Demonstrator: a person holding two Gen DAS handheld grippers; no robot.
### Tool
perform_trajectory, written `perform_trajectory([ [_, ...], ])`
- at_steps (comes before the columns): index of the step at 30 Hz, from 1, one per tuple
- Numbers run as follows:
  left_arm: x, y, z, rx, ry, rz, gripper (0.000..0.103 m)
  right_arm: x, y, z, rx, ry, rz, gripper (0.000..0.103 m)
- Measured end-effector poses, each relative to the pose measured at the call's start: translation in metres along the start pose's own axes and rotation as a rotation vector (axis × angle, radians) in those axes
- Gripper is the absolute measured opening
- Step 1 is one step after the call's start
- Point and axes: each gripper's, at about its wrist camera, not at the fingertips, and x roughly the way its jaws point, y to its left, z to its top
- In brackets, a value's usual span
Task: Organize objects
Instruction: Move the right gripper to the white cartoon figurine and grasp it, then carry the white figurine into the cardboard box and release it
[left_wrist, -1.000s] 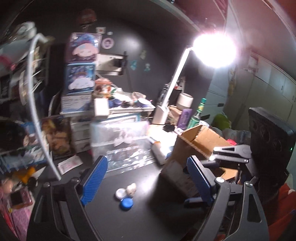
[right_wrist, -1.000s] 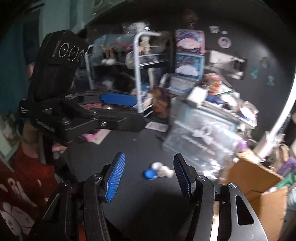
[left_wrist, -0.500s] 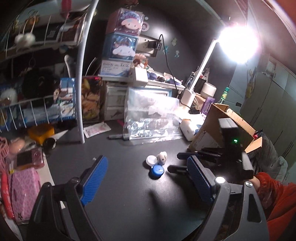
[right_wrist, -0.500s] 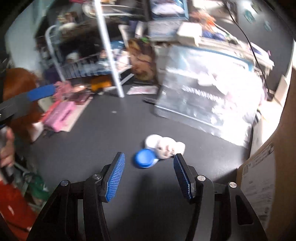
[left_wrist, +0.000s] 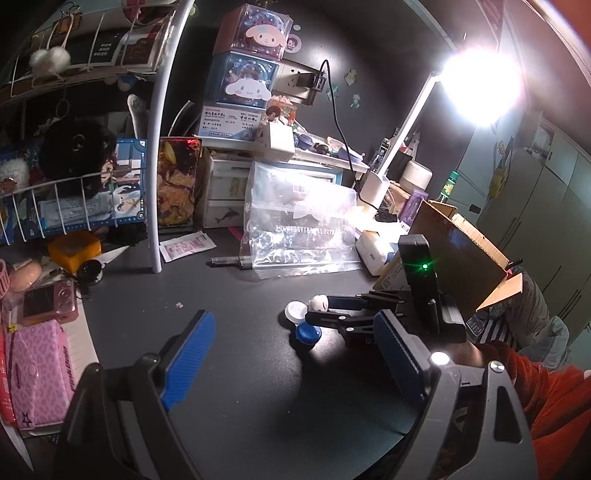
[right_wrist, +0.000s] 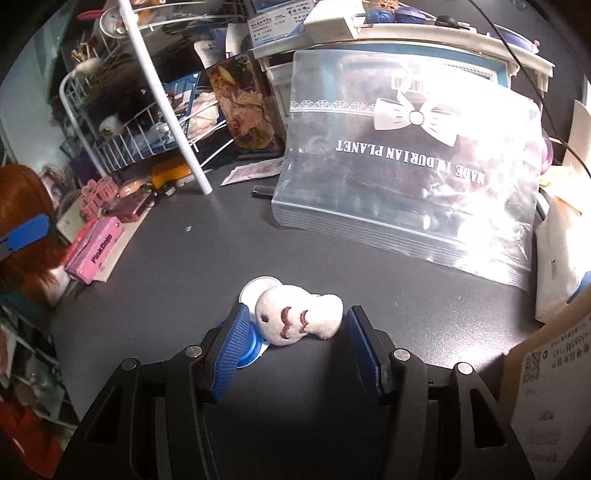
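A small white plush toy (right_wrist: 295, 319) lies on the dark desk beside a white cap (right_wrist: 258, 286) and a blue cap (right_wrist: 251, 347). My right gripper (right_wrist: 293, 332) is open, its blue pads on either side of the plush, apart from it. In the left wrist view the plush (left_wrist: 319, 302), white cap (left_wrist: 295, 310) and blue cap (left_wrist: 307, 333) lie mid-desk, with the right gripper (left_wrist: 317, 308) reaching in from the right. My left gripper (left_wrist: 291, 354) is open and empty, held back above the near desk.
A stack of clear zip bags (right_wrist: 406, 192) leans behind the caps. A cardboard box (left_wrist: 454, 254) stands right. A white wire rack (left_wrist: 155, 147), pink pouch (left_wrist: 33, 373), pink camera (left_wrist: 48, 301) and drawers (left_wrist: 225, 192) crowd the left and back. A lamp (left_wrist: 476, 85) glares.
My right gripper has moved forward and down until its open pads straddle the plush toy. The left gripper drew back and rose slightly, still open.
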Motion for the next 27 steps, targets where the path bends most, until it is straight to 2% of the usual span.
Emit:
perform_trajectory([
  [1,0.000,0.000,0.000,0.000,0.002,0.000,0.086,-0.001,0.002,0.000,-0.004,-0.001,0.007,0.041],
  [9,0.011,0.002,0.005,-0.037,0.038,-0.086,0.086,-0.026,0.038,-0.002,-0.085,-0.043,0.059,0.040],
  [13,0.016,-0.002,0.006,-0.066,0.073,-0.206,0.085,-0.056,0.074,0.001,-0.184,-0.090,0.103,0.040],
  [15,0.016,-0.005,0.008,-0.071,0.086,-0.236,0.072,-0.070,0.091,0.003,-0.237,-0.117,0.112,0.040],
  [18,0.013,-0.014,0.011,-0.050,0.098,-0.252,0.059,-0.090,0.111,0.006,-0.310,-0.151,0.121,0.040],
  [21,0.009,-0.022,0.016,-0.026,0.102,-0.263,0.045,-0.101,0.129,0.004,-0.404,-0.178,0.058,0.040],
  [24,0.009,-0.030,0.021,0.007,0.120,-0.256,0.033,-0.109,0.136,0.000,-0.447,-0.192,0.029,0.040],
  [27,0.012,-0.038,0.025,0.035,0.136,-0.251,0.027,-0.116,0.140,-0.005,-0.494,-0.213,-0.021,0.040],
])
